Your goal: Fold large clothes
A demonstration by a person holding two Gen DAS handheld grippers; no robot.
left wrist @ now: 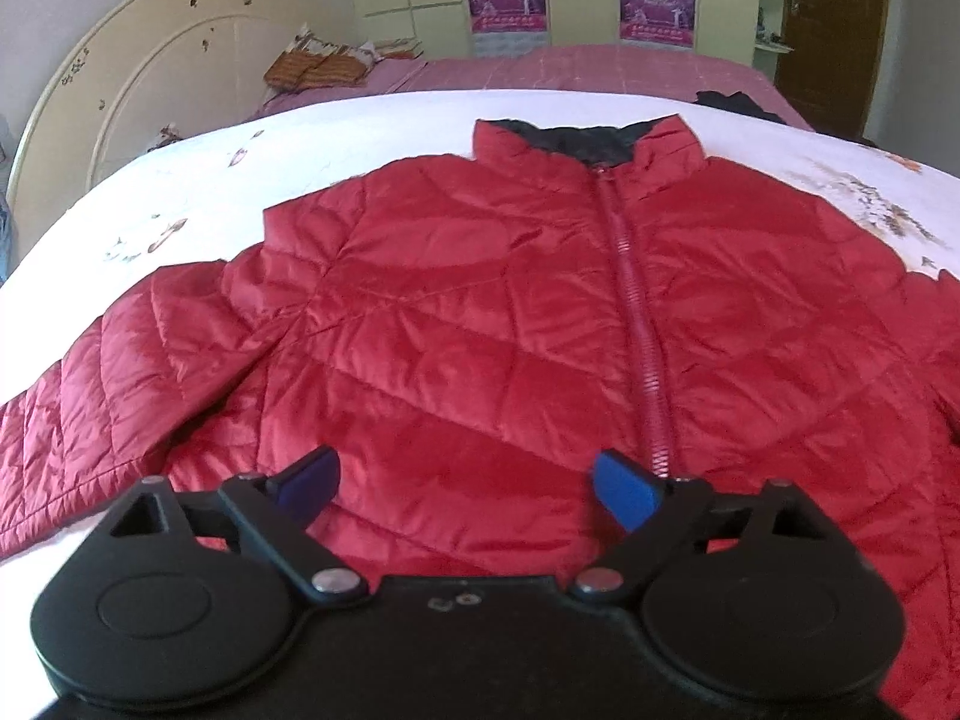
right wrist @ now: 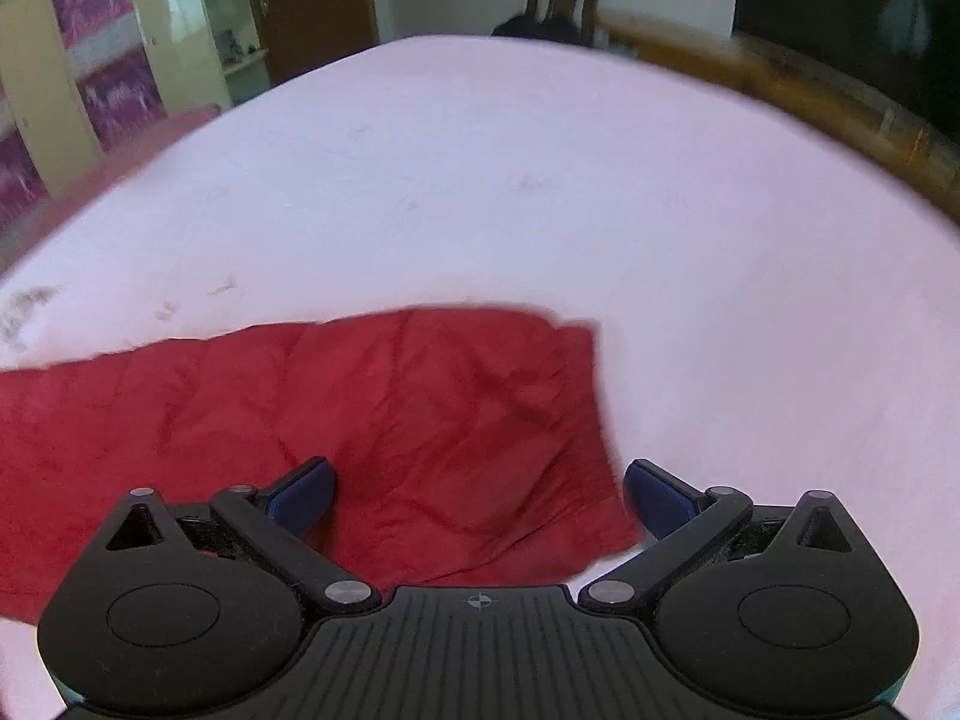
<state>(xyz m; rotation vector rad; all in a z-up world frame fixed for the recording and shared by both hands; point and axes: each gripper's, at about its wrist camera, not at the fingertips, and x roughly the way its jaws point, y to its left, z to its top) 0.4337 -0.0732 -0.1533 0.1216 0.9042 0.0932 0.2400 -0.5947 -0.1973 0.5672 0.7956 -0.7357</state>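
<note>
A red quilted jacket [left wrist: 480, 300] is seen spread flat, front up and zipped, across the middle of the left wrist view, on a white bedsheet [left wrist: 360, 138] with its collar [left wrist: 585, 141] toward the top of the frame and one sleeve [left wrist: 90, 384] running off to the lower left. The shell looks thin and glossy, so the jacket is judged light, puffy, soft and rather slippery; it will likely slump rather than hold a crease, and a firm pinch through the padding is called for. A cuff, a hem corner or a shoulder seam is judged the best place to take hold. The left gripper [left wrist: 474, 483] is held low over the jacket's lower front, just left of the zipper [left wrist: 636, 324], pointing toward the collar, with its jaws spread wide and nothing between them. In the right wrist view, which is somewhat blurred, the other sleeve [right wrist: 420, 420] is seen lying across the lower centre on the sheet, its end toward the right. The right gripper [right wrist: 477, 495] is held just above that sleeve end, jaws likewise parted and empty. No fold is yet made.
</note>
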